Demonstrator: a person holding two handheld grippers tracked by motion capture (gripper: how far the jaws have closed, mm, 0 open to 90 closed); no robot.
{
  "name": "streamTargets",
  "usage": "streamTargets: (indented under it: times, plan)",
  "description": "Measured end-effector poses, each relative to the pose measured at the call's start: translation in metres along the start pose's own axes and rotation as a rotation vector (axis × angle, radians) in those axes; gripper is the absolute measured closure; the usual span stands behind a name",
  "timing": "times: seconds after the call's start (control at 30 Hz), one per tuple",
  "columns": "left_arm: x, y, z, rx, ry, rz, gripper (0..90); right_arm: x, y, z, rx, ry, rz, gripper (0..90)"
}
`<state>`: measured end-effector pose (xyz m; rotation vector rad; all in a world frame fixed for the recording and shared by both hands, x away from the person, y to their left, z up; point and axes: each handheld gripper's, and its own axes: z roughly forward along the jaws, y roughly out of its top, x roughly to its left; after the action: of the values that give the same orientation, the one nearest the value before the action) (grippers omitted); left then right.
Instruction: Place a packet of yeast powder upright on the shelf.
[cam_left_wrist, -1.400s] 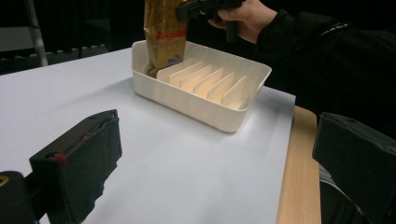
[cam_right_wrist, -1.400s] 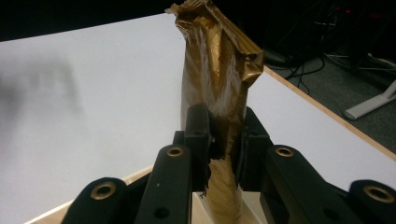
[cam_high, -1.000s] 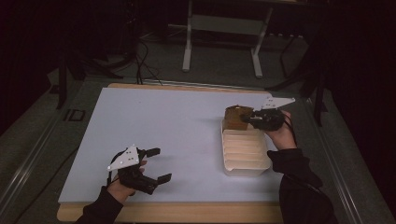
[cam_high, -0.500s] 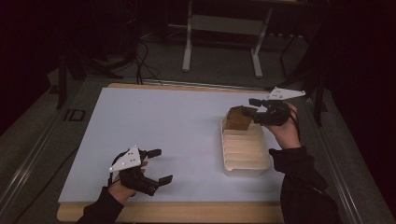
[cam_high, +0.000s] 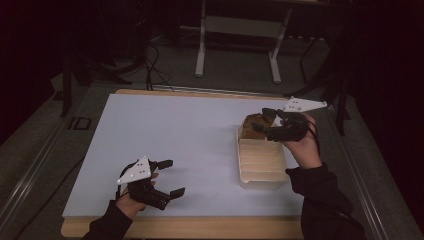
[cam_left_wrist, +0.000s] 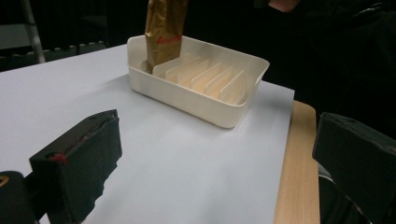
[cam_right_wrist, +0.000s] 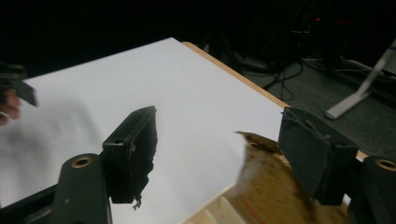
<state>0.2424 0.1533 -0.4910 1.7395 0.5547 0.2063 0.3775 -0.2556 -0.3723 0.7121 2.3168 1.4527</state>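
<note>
A cream slotted tray sits on the right of the white table top. A gold-brown packet stands upright in its far slot. My right gripper hovers just over the packet's top, open, with the packet below and between the spread jaws of that gripper, apparently not gripped. Near the table's front left, my left gripper is open and holds nothing. From that gripper I see the tray and the packet ahead of it.
The white sheet covers a wooden table whose edge shows on the right. The tray's other slots hold nothing. Metal stand legs and cables lie on the floor behind the table.
My right gripper has risen off the packet and drawn slightly right, jaws now apart. The packet stays standing in the tray. The left gripper has barely moved.
</note>
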Motion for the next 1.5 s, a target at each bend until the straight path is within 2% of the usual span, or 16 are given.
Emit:
streamTargets:
  times: [0.23, 0.3, 0.47, 0.63, 0.73, 0.83, 1.0, 1.3, 1.37, 1.5]
  plan:
    - [-0.002, -0.001, 0.003, 0.016, -0.007, 0.002, 1.8, 0.027, 0.0, -0.004, -0.002, 0.023, -0.028, 16.4]
    - [-0.002, -0.001, 0.003, 0.017, -0.008, 0.005, 1.8, 0.033, -0.001, -0.005, -0.007, 0.047, -0.024, 13.2]
    - [-0.002, -0.001, 0.003, 0.013, -0.005, 0.0, 1.8, 0.049, -0.004, -0.008, -0.026, 0.076, -0.026, 11.3]
    - [-0.002, -0.001, 0.002, 0.012, -0.005, 0.002, 1.8, 0.065, -0.009, -0.01, -0.052, 0.105, -0.015, 11.0]
    - [-0.002, -0.001, 0.001, 0.01, -0.005, 0.004, 1.8, 0.074, -0.013, -0.011, -0.05, 0.128, -0.02, 10.9]
    - [-0.002, -0.001, 0.001, 0.007, -0.004, 0.001, 1.8, 0.082, -0.019, -0.01, -0.052, 0.13, -0.027, 11.0]
    - [-0.002, 0.0, 0.0, 0.009, -0.004, 0.001, 1.8, 0.096, -0.027, -0.009, -0.053, 0.163, -0.013, 11.0]
    - [-0.002, 0.0, 0.0, 0.01, -0.003, 0.003, 1.8, 0.116, -0.046, -0.009, -0.043, 0.172, -0.02, 11.4]
    - [-0.002, 0.0, 0.0, 0.013, -0.002, 0.009, 1.8, 0.12, -0.051, -0.009, -0.031, 0.162, -0.028, 11.4]
    - [-0.003, 0.0, -0.001, 0.008, -0.001, 0.01, 1.8, 0.127, -0.064, -0.008, -0.019, 0.167, -0.003, 11.4]
